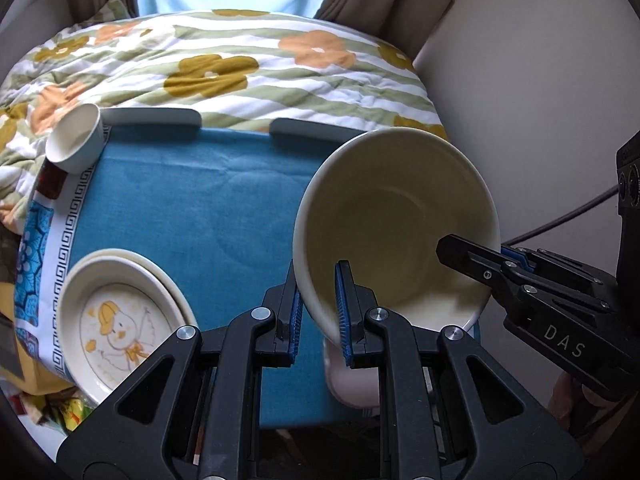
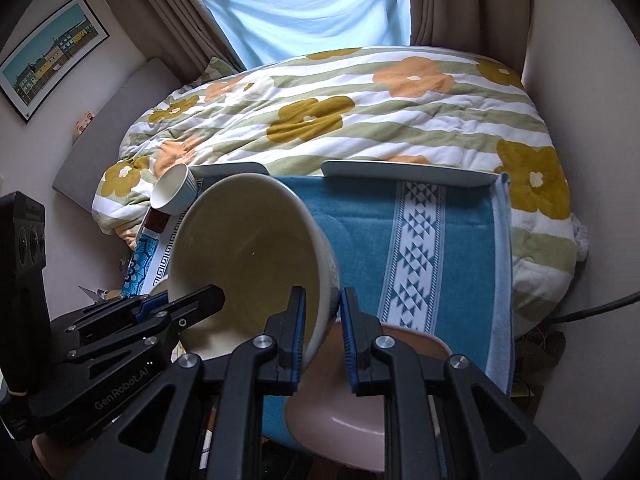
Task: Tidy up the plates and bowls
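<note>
A large cream bowl (image 1: 396,220) is held tilted above the blue cloth (image 1: 192,208), its mouth toward both cameras. My left gripper (image 1: 318,312) is shut on its near-left rim. My right gripper (image 2: 322,332) is shut on its right rim; it shows at the right of the left wrist view (image 1: 500,264). A pink bowl (image 2: 352,420) sits under the cream bowl at the near edge. A stack of cream plates, the top one with a duck drawing (image 1: 120,320), lies at the near left. A small white cup (image 1: 76,140) lies tipped at the far left corner.
The tray table has grey raised rims (image 2: 408,172) at its far side. Beyond lies a bed with a floral striped quilt (image 2: 360,108). A patterned cloth strip (image 2: 416,248) runs across the right. A cable (image 1: 568,216) hangs at the right by the wall.
</note>
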Demonstrator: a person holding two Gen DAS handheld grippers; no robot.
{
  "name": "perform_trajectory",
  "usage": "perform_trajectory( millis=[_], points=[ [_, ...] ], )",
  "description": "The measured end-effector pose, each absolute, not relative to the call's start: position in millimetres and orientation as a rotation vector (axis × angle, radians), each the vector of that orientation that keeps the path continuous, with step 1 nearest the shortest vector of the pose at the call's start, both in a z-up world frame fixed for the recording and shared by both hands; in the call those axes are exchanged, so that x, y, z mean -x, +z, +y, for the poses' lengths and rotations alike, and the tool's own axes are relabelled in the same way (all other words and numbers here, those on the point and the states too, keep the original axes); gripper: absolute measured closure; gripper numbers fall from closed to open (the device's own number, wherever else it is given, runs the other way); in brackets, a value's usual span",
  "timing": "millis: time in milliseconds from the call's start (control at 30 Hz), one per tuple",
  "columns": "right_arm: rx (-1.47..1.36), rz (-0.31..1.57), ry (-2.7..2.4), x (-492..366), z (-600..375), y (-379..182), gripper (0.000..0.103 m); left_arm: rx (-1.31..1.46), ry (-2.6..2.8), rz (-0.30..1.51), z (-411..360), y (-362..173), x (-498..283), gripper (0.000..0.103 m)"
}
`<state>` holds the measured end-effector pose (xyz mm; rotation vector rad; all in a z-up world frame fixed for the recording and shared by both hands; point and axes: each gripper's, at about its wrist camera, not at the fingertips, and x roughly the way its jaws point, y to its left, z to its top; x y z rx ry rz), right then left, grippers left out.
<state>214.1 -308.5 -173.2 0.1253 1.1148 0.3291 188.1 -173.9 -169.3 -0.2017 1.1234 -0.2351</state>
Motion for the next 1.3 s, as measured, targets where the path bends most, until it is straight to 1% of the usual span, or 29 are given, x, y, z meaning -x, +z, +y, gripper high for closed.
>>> perform_trajectory(
  millis=[133,267,467,633,1067,1300],
  points=[
    [-0.149,1.142,0.282,-189,-338,-184,0.087,0.168,-0.281,1.176,-206,-184,-172,0.09],
    [-0.186,1.189,0.241,-173,-358,-207,0.087,0.126,-0.311,1.235,-227,-205,-163,0.09],
    [-0.224,1.26,0.212,-163,-371,-246,0.087,0.075,-0.323,1.317,-242,-238,-163,0.09],
    [-0.238,1.298,0.196,-160,-373,-267,0.087,0.035,-0.329,1.354,-248,-255,-170,0.09],
    [-0.188,1.339,0.189,-160,-367,-287,0.087,-0.132,-0.31,1.366,-259,-272,-179,0.09],
    [-0.184,1.344,0.189,-159,-367,-289,0.087,-0.171,-0.295,1.369,-262,-279,-177,0.09]
  ],
)
